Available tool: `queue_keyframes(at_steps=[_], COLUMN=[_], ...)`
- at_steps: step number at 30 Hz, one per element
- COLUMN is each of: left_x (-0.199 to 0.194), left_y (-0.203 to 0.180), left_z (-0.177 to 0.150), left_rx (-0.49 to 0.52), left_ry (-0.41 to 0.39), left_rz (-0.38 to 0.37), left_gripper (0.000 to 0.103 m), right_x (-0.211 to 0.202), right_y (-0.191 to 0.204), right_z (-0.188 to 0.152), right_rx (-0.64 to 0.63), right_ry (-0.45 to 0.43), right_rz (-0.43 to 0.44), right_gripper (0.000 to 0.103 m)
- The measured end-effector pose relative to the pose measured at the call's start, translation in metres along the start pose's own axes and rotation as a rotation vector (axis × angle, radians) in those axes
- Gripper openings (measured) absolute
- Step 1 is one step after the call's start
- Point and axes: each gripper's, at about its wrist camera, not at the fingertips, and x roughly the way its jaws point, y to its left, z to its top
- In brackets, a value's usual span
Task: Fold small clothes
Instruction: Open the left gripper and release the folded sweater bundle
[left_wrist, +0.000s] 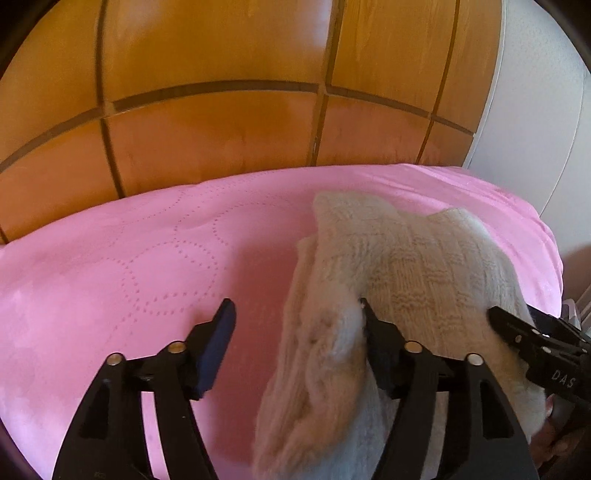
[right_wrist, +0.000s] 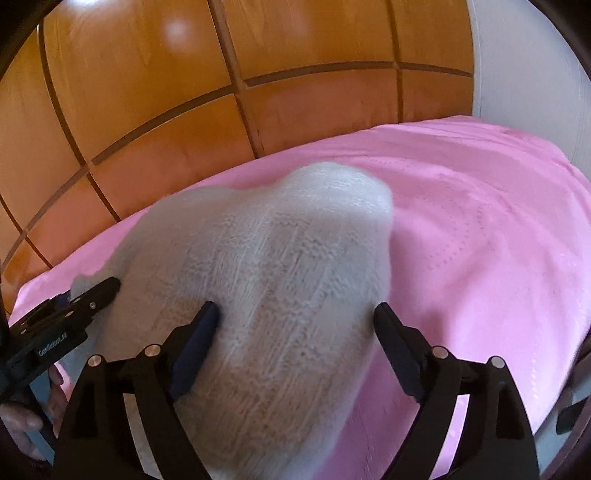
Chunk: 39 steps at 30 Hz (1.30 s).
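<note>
Left wrist view first: the left hand-held gripper stands released, its black jaws spread wide. The left finger, faced with a dark blue pad, hangs over bare pink cover to the left of the knitted garment. The right finger is buried against a fuzzy fold of that garment, but nothing is pinched between the two. The garment is cream-white wool, thick and soft, with a ribbed, basket-like knit on its flat panel and a rolled, hairy edge on its left side. It lies bunched on the pink quilted bedspread, whose plush surface carries dotted stitching in looping curves. To the right of the garment, the other tool's black finger rests at its edge. Behind the garment rises a glossy orange wooden headboard, cut into panels by dark grooves, and right of it a pale wall.

Right wrist view: at the far left of the garment, the left tool's finger touches its edge, with a person's fingers below. The right hand-held gripper is also released, jaws wide apart and straddling the garment: the left blue pad lies against the knit, the right finger at its right border. The bedspread extends right of the garment.
</note>
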Motion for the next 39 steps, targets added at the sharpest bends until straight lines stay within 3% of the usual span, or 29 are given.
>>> queue_keyframes(at_steps=[6, 11, 15, 19, 26, 30, 39], left_x=[-0.029, -0.046, -0.062, -0.079, -0.099, -0.106, -0.123], left_y=[0.008, 0.011, 0.014, 0.018, 0.023, 0.03, 0.053], left_z=[-0.018, -0.029, -0.035, -0.04, -0.054, -0.066, -0.105], left_rx=[-0.048, -0.033, -0.032, -0.035, -0.058, -0.081, -0.147], left_ry=[-0.012, -0.036, -0.059, -0.088, -0.098, -0.086, -0.075], left_rz=[0.004, 0.025, 0.029, 0.034, 0.037, 0.036, 0.097], left_gripper=[0.073, 0.073, 0.073, 0.078, 0.078, 0.078, 0.086], right_x=[-0.049, -0.035, -0.021, -0.03, -0.056, -0.073, -0.087], right_y=[0.017, 0.035, 0.039, 0.038, 0.046, 0.06, 0.078], right_z=[-0.012, -0.035, -0.048, -0.052, -0.072, -0.087, -0.104], right_rx=[-0.025, -0.06, -0.06, -0.028, -0.002, -0.018, -0.037], right_ry=[-0.056, -0.007, 0.015, -0.025, -0.074, -0.11, -0.153], right_rz=[0.015, 0.001, -0.067, -0.06, -0.085, -0.14, -0.262], right_gripper=[0.091, 0.091, 0.091, 0.091, 0.094, 0.1, 0.101])
